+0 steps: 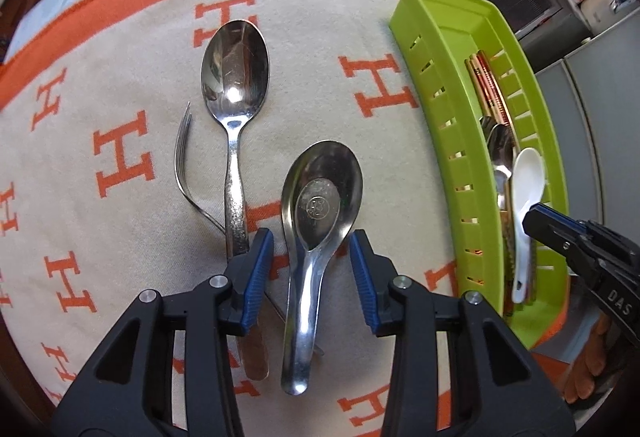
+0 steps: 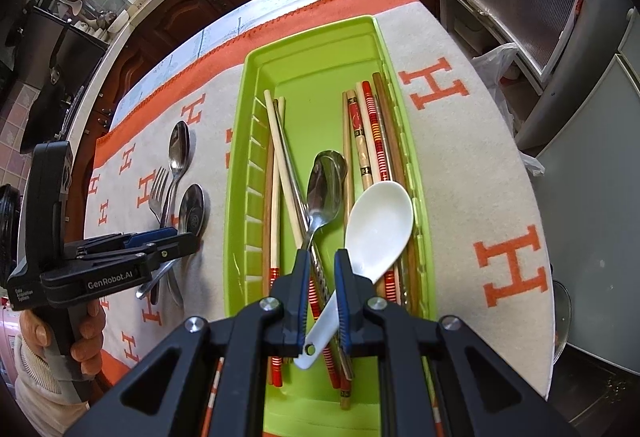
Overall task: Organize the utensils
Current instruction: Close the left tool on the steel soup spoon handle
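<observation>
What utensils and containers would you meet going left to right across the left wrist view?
fork → long steel spoon → steel soup spoon → green tray → white spoon lying in the tray

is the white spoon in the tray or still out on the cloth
In the tray: the white spoon lies inside the green tray over the chopsticks.

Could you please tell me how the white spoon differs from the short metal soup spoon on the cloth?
The white spoon is plastic-looking and lies in the green tray; the metal soup spoon is shiny and lies on the cloth. The right gripper pinches the white spoon's handle; the left gripper straddles the metal one, open. Both face bowl-up.
</observation>
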### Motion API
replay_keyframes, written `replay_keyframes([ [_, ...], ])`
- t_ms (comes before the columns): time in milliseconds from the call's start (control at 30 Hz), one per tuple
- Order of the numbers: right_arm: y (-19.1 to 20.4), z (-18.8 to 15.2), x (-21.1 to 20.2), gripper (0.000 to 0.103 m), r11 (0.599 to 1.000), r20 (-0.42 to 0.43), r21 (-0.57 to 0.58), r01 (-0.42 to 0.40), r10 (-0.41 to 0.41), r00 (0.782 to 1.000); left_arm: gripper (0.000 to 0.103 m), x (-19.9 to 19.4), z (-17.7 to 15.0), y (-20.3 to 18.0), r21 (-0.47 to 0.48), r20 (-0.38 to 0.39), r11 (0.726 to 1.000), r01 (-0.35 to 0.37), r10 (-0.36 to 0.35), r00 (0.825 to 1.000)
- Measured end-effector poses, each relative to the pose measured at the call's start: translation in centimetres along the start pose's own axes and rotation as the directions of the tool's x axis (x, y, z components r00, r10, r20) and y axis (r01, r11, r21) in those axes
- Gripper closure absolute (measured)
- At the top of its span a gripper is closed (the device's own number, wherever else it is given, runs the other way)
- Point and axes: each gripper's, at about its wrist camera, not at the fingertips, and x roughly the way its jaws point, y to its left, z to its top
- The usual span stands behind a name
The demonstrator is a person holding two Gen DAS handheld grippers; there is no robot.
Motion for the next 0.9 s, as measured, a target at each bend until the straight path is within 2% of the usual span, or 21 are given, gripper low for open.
replay_keyframes([
  [300, 0.1, -0.7, 0.5, 0.091, 1.0, -0.001, -0.011, 0.0, 0.0, 1.0, 0.068, 0.2, -0.5, -3.1, 0.066, 0.03, 0.989, -0.133, 0.132, 0.991],
  [367, 0.0, -0.8, 0.4, 0.091, 1.0, 0.006, -0.013, 0.004, -0.004, 1.0, 0.075, 0.3, -0.2, -3.6, 0.083, 0.021, 0.989, -0.125, 0.123, 0.992],
  [433, -0.1, -0.8, 0.3, 0.091, 1.0, 0.011, -0.011, 0.007, -0.007, 1.0, 0.077, 0.4, 0.0, -4.1, 0.086, 0.019, 0.988, -0.128, 0.126, 0.992],
  [667, -0.6, -1.0, -0.1, 0.091, 1.0, 0.025, -0.004, -0.005, 0.006, 1.0, 0.081, -0.5, -0.6, -2.9, 0.006, 0.055, 0.998, -0.062, 0.062, 0.997],
  [900, -0.7, -1.2, -0.6, 0.091, 1.0, 0.038, -0.012, -0.012, 0.013, 0.999, 0.086, -1.7, -3.0, -2.8, 0.004, 0.113, 0.999, -0.054, 0.054, 0.992],
])
